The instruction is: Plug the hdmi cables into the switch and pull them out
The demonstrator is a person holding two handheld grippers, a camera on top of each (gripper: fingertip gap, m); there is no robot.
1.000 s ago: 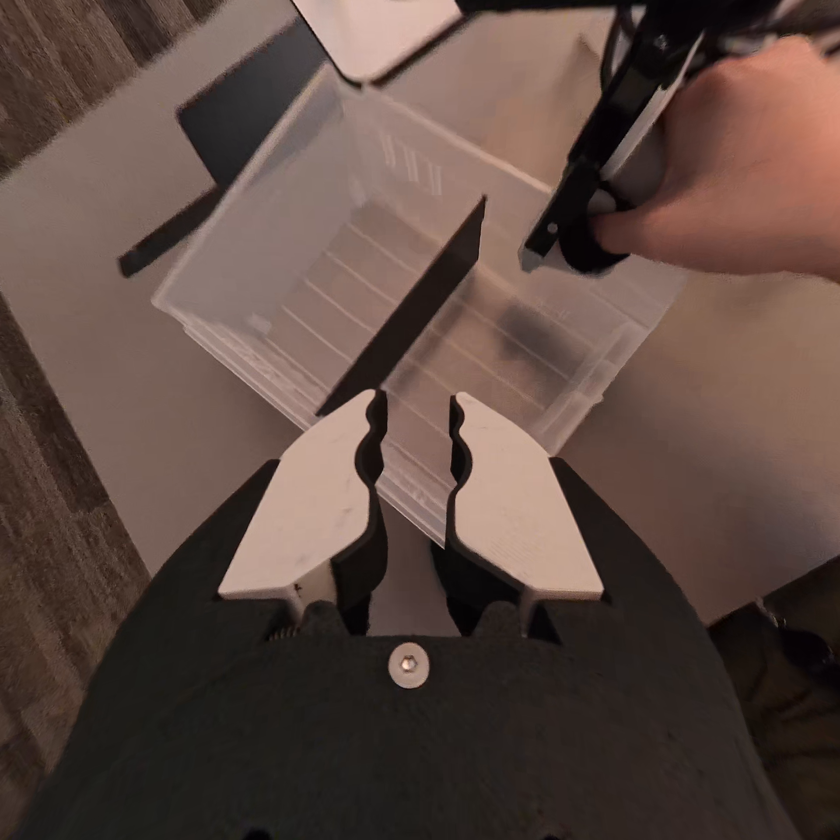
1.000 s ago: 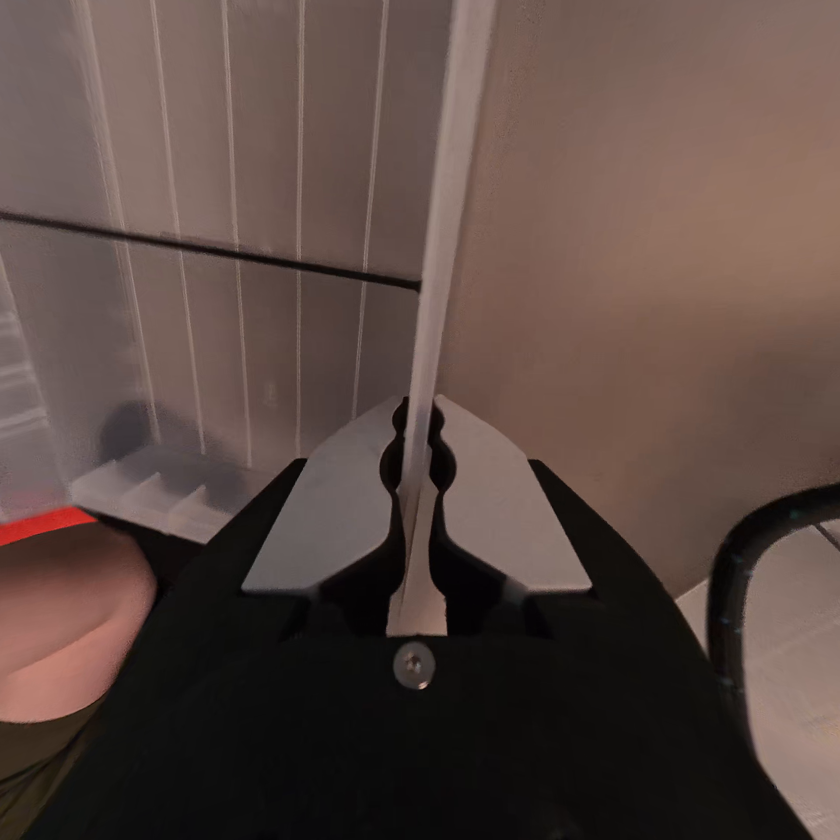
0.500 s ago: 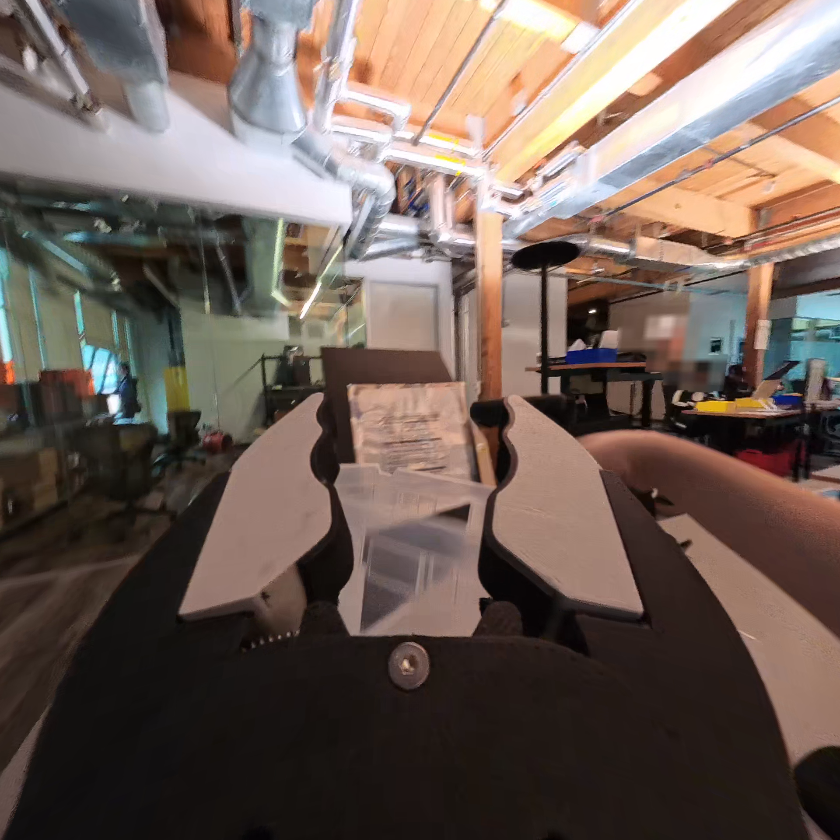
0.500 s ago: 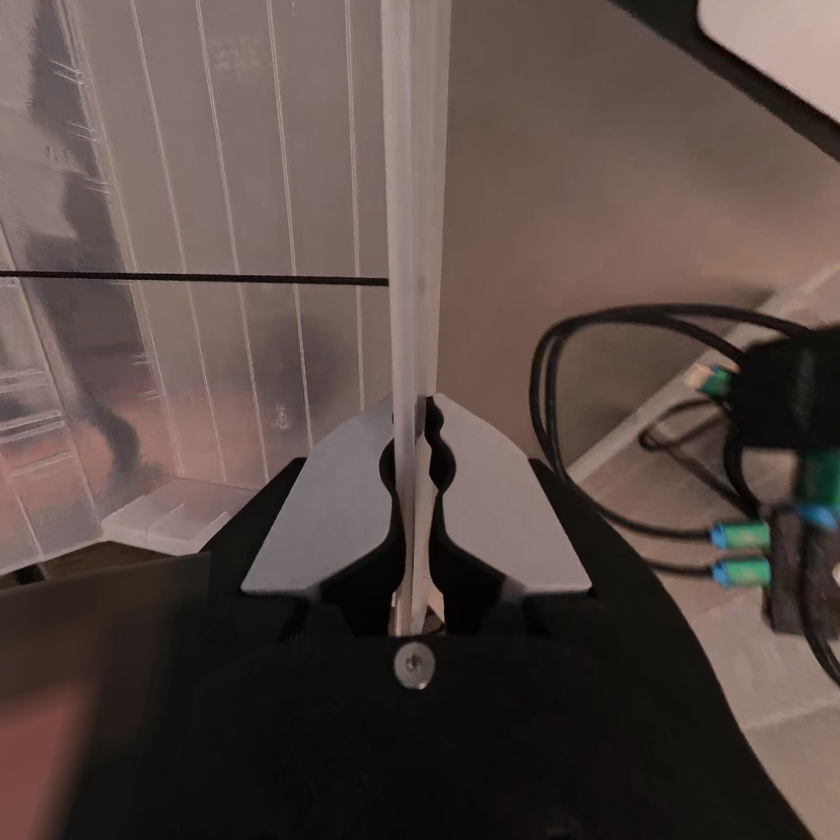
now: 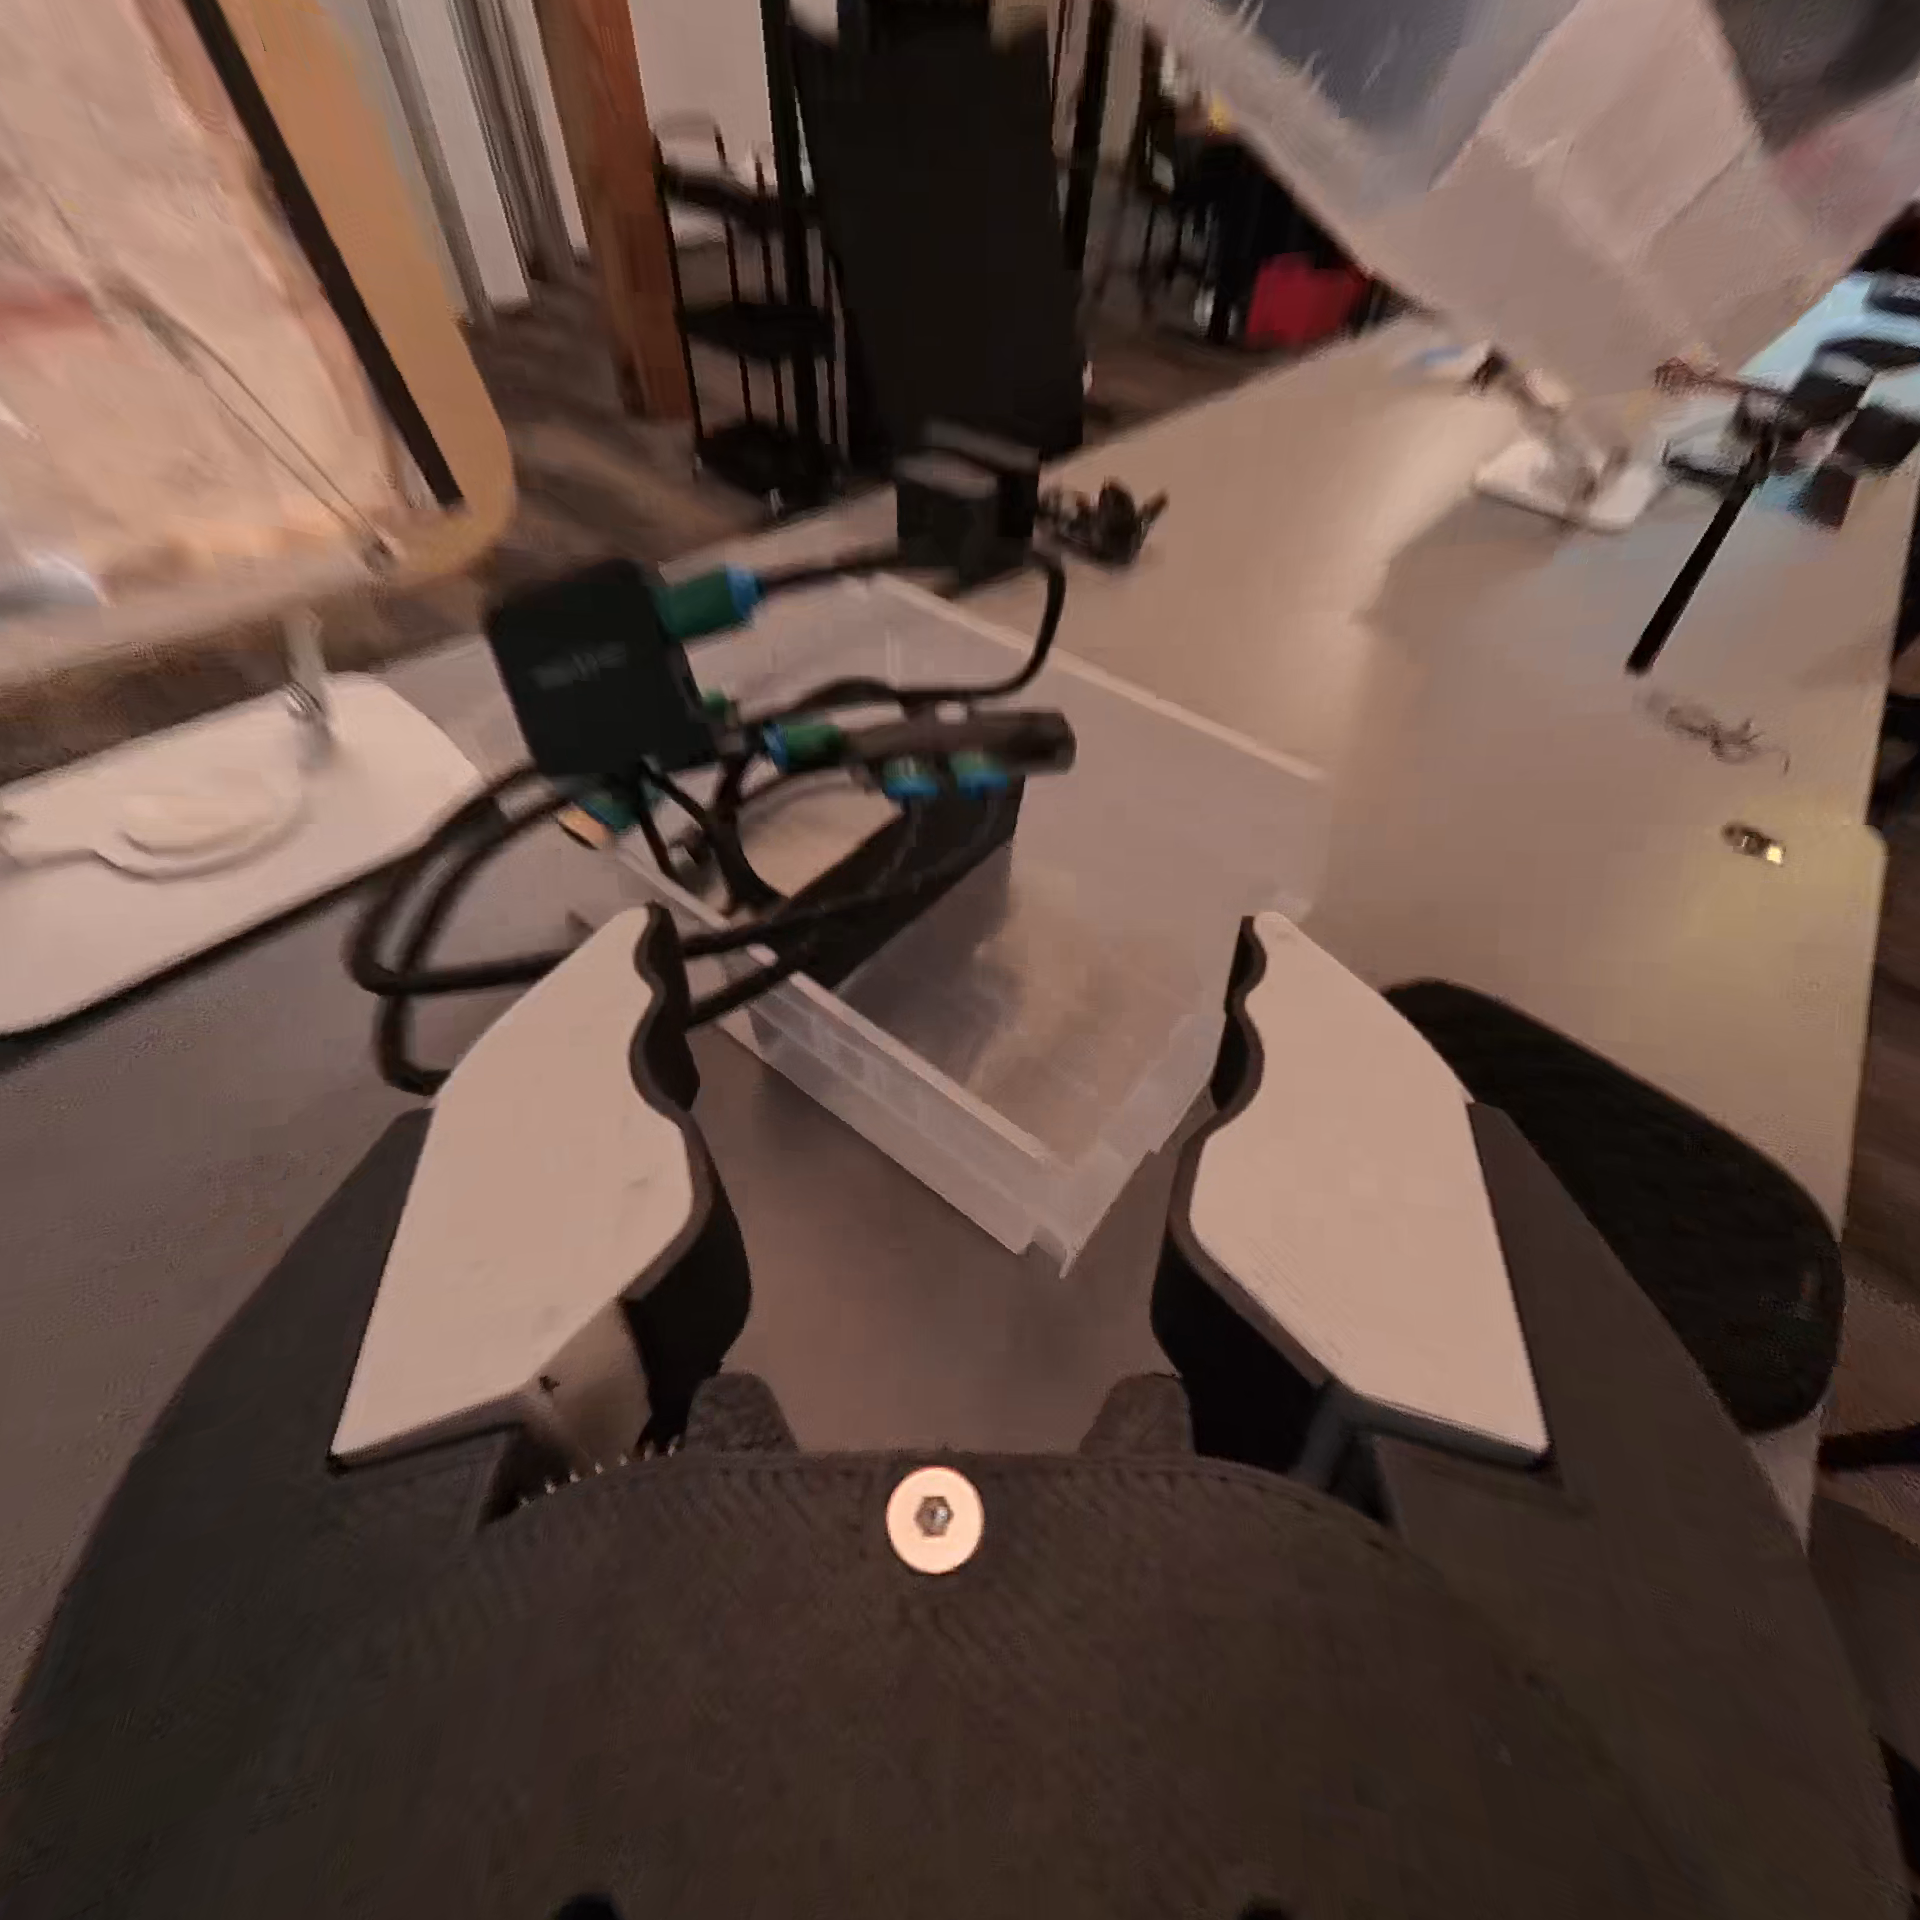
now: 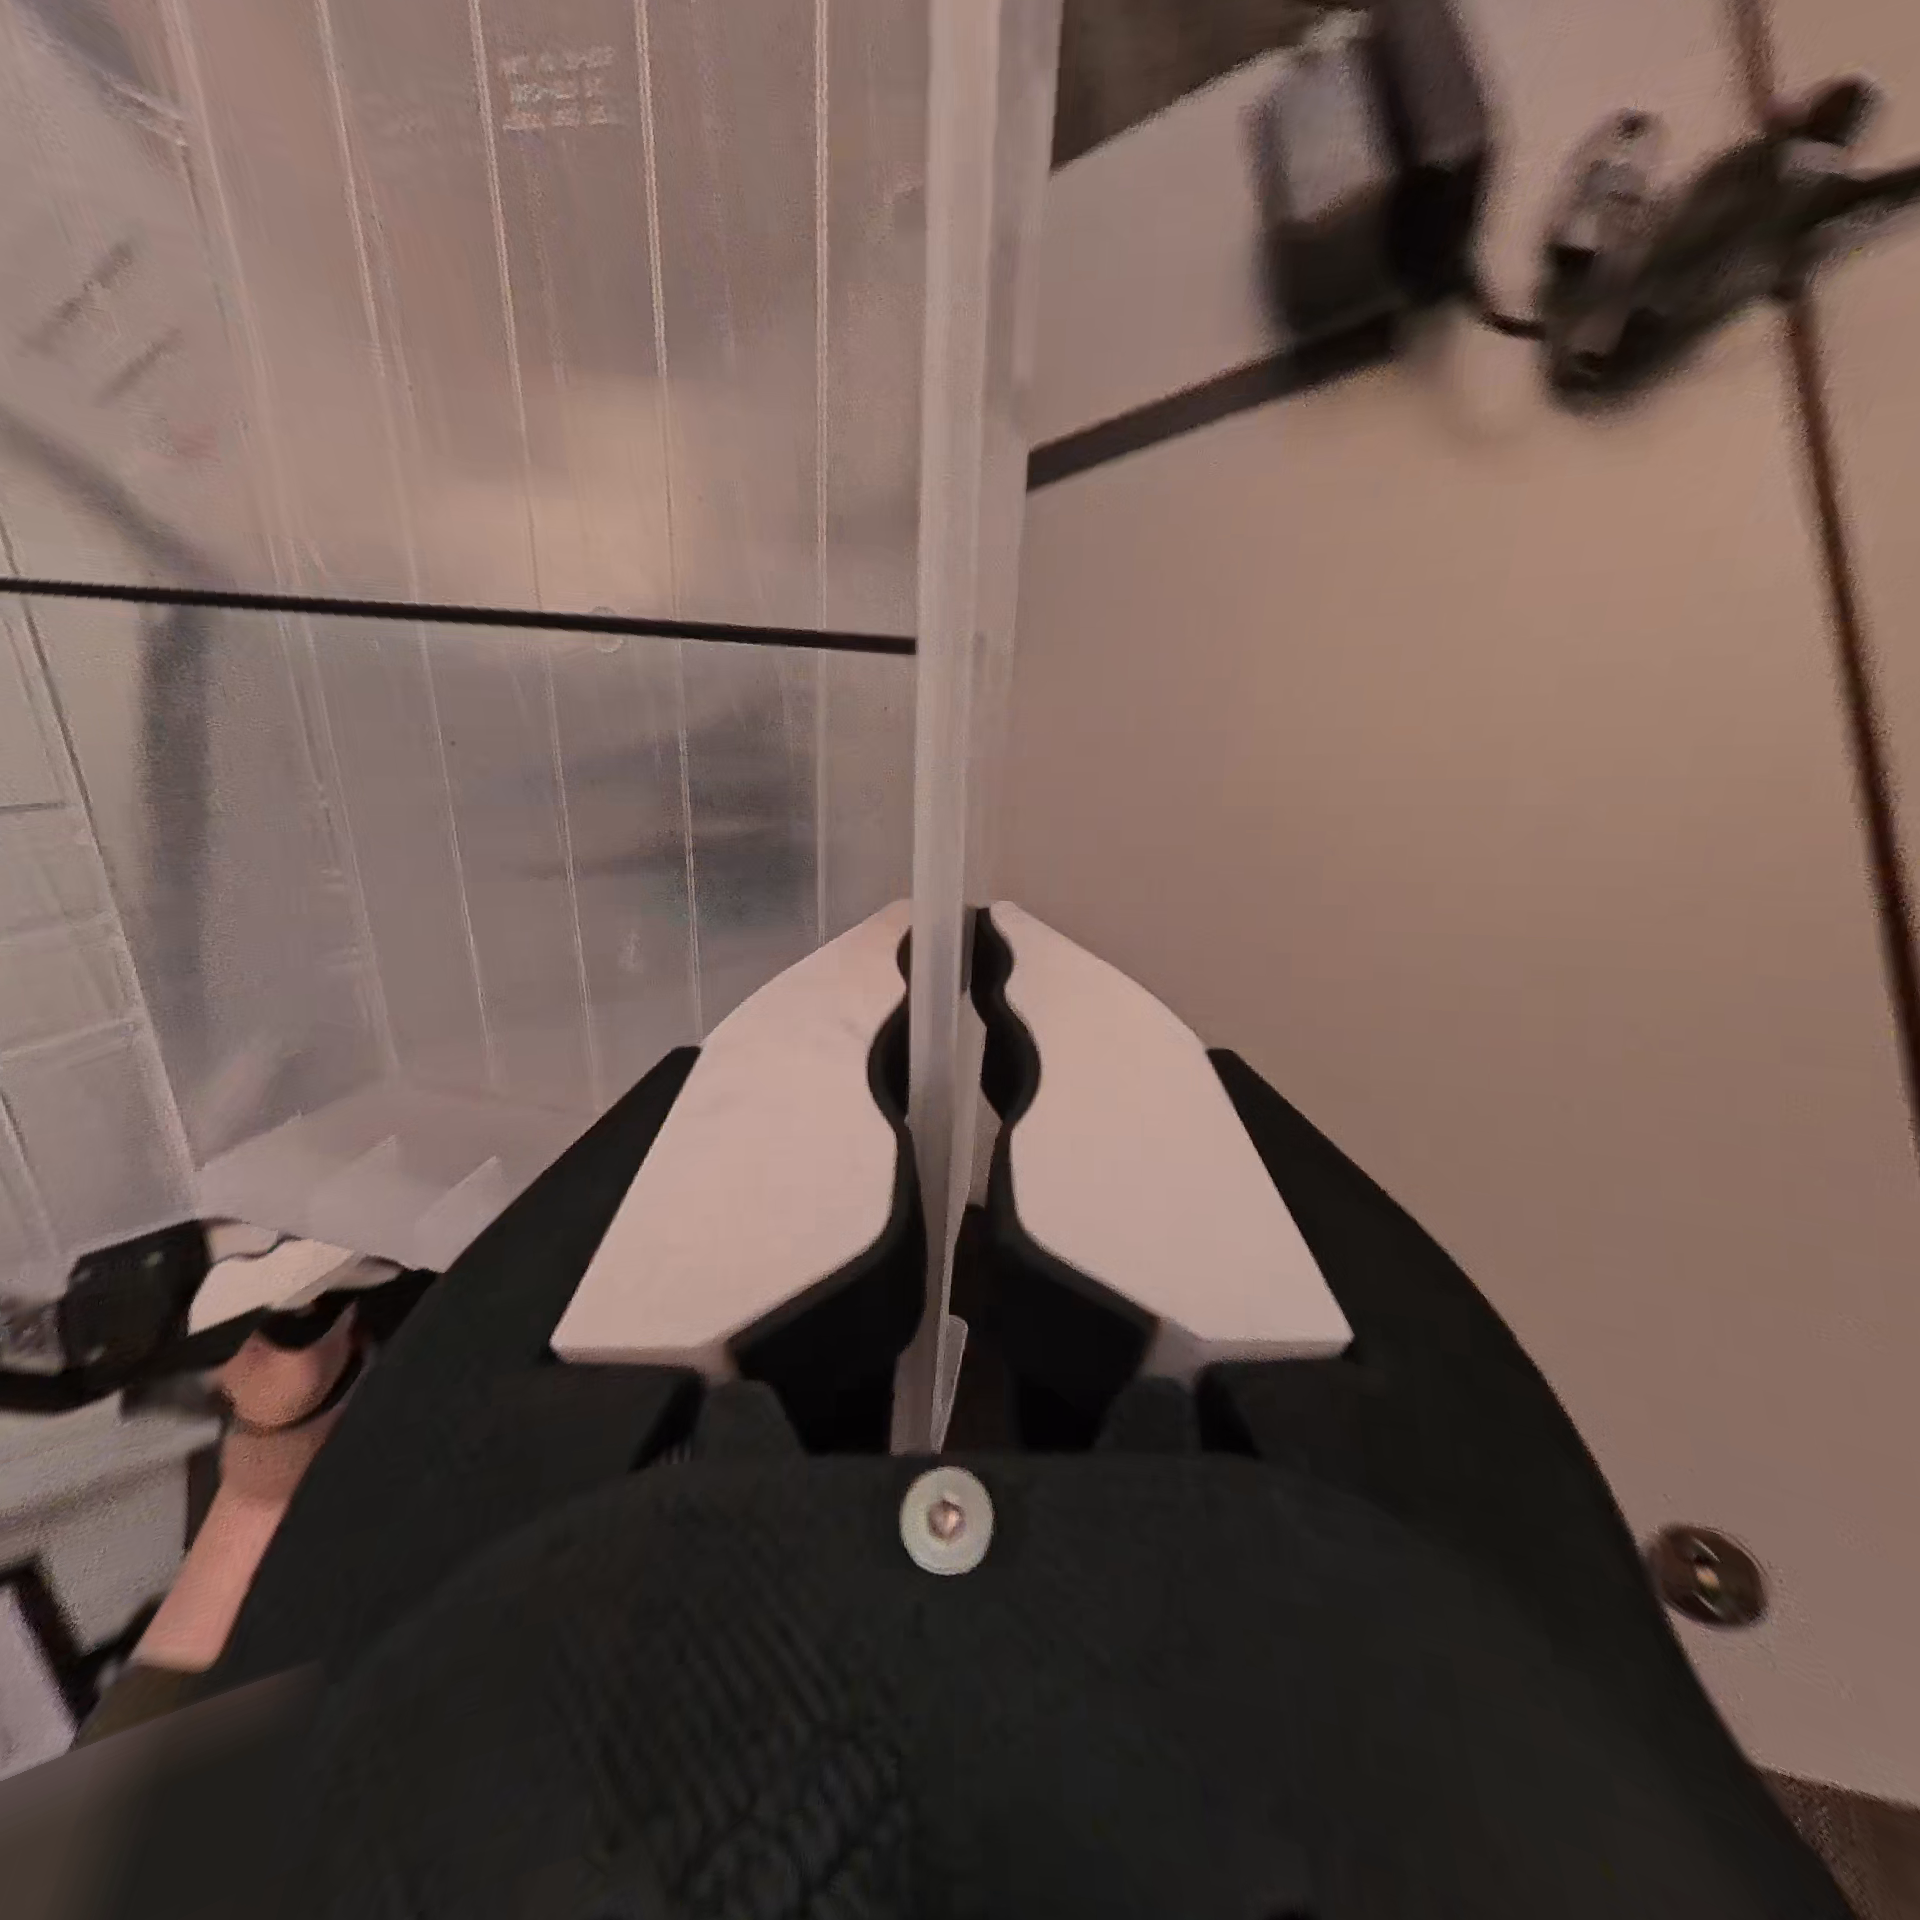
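My right tongs [image 6: 945, 935] stay closed on the rim of the clear bin [image 6: 520, 520], now lifted away. My left tongs [image 5: 940, 956], wide open and empty, have swung down toward the black switch [image 5: 597, 665]. The HDMI cables [image 5: 790, 904] lie beside the switch, uncovered, so I judge plugging can begin.
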